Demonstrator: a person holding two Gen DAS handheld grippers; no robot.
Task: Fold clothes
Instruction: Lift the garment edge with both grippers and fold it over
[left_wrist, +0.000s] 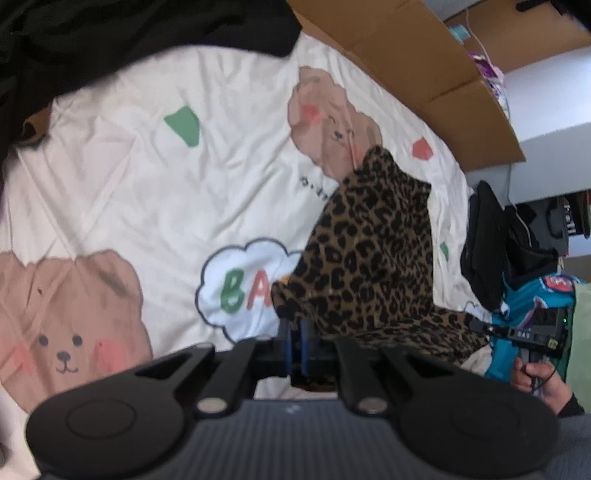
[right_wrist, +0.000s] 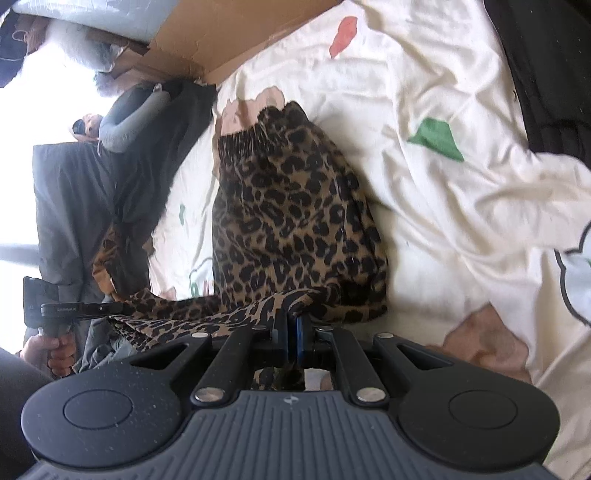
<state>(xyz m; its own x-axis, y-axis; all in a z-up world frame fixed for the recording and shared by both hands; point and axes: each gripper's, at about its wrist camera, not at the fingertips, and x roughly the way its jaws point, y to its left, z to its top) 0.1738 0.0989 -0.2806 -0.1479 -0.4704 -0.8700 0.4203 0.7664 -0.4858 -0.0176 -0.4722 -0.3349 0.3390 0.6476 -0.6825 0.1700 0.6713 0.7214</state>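
My left tongs (left_wrist: 295, 332) are pinched shut on one corner of the brown leopard-spot cloth skirt (left_wrist: 373, 254). My right tongs (right_wrist: 291, 325) are pinched shut on another corner of the same skirt (right_wrist: 295, 206). So I hold one edge of it between my two hands, and that edge hangs a bit slack from one pair of tongs to the other.

The rest of the skirt lies ahead of both tongs, flat on the white bed cover with brown teddy bears (left_wrist: 147, 177). Its long way runs straight out from my tongs to the stretchy waist at the far end. Both hands are just as near, each right at its own corner.

I think the next move is to carry the held edge forward, over to the waist.

There is lots of bare cover past my left tongs. Beyond the waist sits a brown cardboard box (left_wrist: 436, 74), near the bed's edge. A black cloth pile (left_wrist: 110, 37) lies well apart, far out to the left.
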